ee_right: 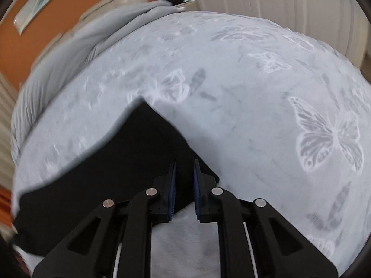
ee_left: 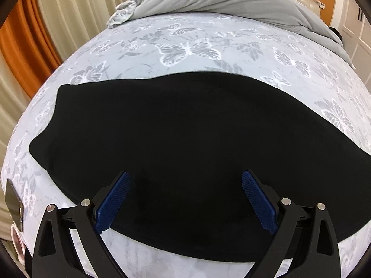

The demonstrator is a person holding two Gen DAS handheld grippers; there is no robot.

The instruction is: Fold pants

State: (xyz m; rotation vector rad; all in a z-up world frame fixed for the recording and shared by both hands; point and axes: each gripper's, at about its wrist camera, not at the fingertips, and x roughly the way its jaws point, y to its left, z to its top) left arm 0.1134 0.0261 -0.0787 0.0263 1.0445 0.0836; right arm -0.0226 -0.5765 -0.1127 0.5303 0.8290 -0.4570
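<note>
Black pants [ee_left: 185,143] lie spread flat on a bed with a pale blue butterfly-print sheet [ee_left: 185,46]. My left gripper [ee_left: 185,185] hangs open just over the pants' near edge, its blue pads [ee_left: 113,203] wide apart and empty. In the right wrist view my right gripper [ee_right: 184,169] is shut on a corner of the pants [ee_right: 104,173], with black cloth pinched between its blue pads [ee_right: 172,185]. That view is blurred. The pants run from the grip off to the lower left over the sheet [ee_right: 255,115].
A grey duvet [ee_left: 220,0] is bunched at the head of the bed. Orange and cream curtains [ee_left: 34,34] hang at the left. A phone [ee_left: 14,206] lies at the bed's left edge. White cupboard doors [ee_right: 278,0] stand beyond the bed.
</note>
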